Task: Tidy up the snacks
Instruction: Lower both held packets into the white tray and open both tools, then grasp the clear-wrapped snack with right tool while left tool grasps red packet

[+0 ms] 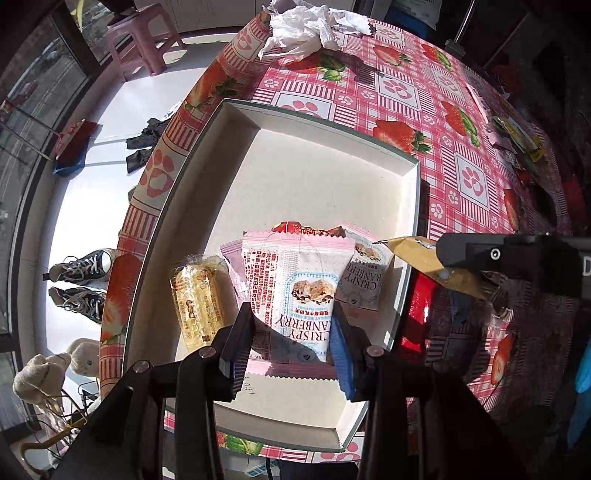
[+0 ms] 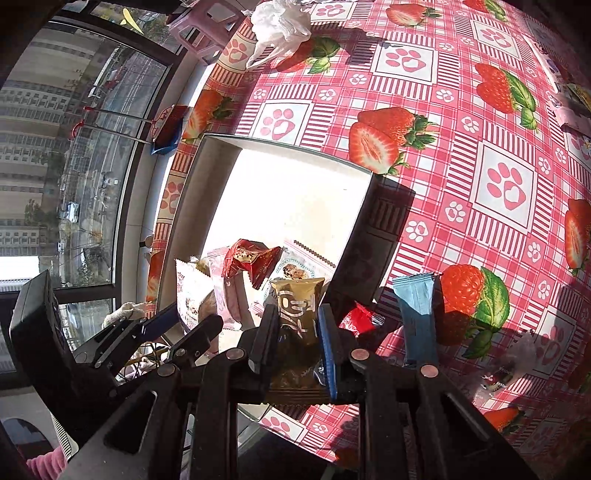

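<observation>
From the left wrist, we see our left gripper (image 1: 291, 343) clamped on the Crispy Cranberry packet (image 1: 297, 291), its long axis pointing straight ahead over the white box (image 1: 229, 155). From the right wrist, our right gripper (image 2: 295, 332) pinches the gold snack packet (image 2: 297, 306) at the box's near right edge, so the box floor lies forward and left.

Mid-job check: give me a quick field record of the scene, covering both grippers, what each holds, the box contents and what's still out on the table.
left gripper: jaws on either side of the Crispy Cranberry packet, over the box
right gripper: shut on gold snack packet, at the box's edge
box: white, open, on the strawberry tablecloth
in box: yellow packet, red packet, second cranberry packet
outside box: blue packet, red wrapper
far end: crumpled white bag
</observation>
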Tool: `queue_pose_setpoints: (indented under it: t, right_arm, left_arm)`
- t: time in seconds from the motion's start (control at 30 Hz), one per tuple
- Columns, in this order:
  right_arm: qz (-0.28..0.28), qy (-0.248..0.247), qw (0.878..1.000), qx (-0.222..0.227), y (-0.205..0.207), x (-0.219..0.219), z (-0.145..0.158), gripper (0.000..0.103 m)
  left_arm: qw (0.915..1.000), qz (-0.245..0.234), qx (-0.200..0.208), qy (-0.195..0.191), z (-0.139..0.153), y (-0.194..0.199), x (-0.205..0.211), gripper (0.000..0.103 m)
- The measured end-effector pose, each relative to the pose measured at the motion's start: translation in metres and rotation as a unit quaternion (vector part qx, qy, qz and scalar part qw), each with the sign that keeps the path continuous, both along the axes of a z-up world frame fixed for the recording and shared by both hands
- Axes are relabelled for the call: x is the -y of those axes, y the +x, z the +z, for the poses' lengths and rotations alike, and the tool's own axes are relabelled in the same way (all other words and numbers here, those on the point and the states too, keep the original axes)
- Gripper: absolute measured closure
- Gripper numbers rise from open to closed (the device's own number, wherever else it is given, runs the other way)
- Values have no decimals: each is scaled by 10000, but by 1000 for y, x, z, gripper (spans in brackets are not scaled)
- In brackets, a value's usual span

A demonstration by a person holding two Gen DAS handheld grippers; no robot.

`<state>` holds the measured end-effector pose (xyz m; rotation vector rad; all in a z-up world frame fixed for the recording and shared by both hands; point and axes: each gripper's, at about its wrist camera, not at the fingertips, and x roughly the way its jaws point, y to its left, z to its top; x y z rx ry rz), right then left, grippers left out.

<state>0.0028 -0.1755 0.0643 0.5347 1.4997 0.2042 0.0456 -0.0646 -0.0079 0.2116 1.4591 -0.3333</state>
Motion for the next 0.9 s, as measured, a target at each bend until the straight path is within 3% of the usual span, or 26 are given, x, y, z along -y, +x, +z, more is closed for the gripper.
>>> queue_pose_setpoints:
  t: [0.47,0.53,0.57,0.6,0.67,0.9]
  right_arm:
    - [300,-88,9993,-204,44,-61,-23,79]
    - [314,-76,9990,-304,45,-63,-27,76]
    - [294,-86,9989,-355,45,-62,-29,58]
    - [237,-133,9989,-379,44,-60,-30,24]
    - [106,-347,9987,-351,41,-51,-31,2]
    - [-321,-1262,9869,-949,3,15,-56,2]
  left_arm:
    - [9992,61,-283,269,-25,0,-27,58]
    - [9991,77,-297,300,-25,-1,-29,45]
    - [9991,90,-280,305,-25,-1,-31,41]
    - [9992,91,-253,311,-24,-1,-32,35]
    - [9992,54,-241,315,-22,-2,-31,33]
    - [9988,-243,-260,331,-20,-9,-15,33]
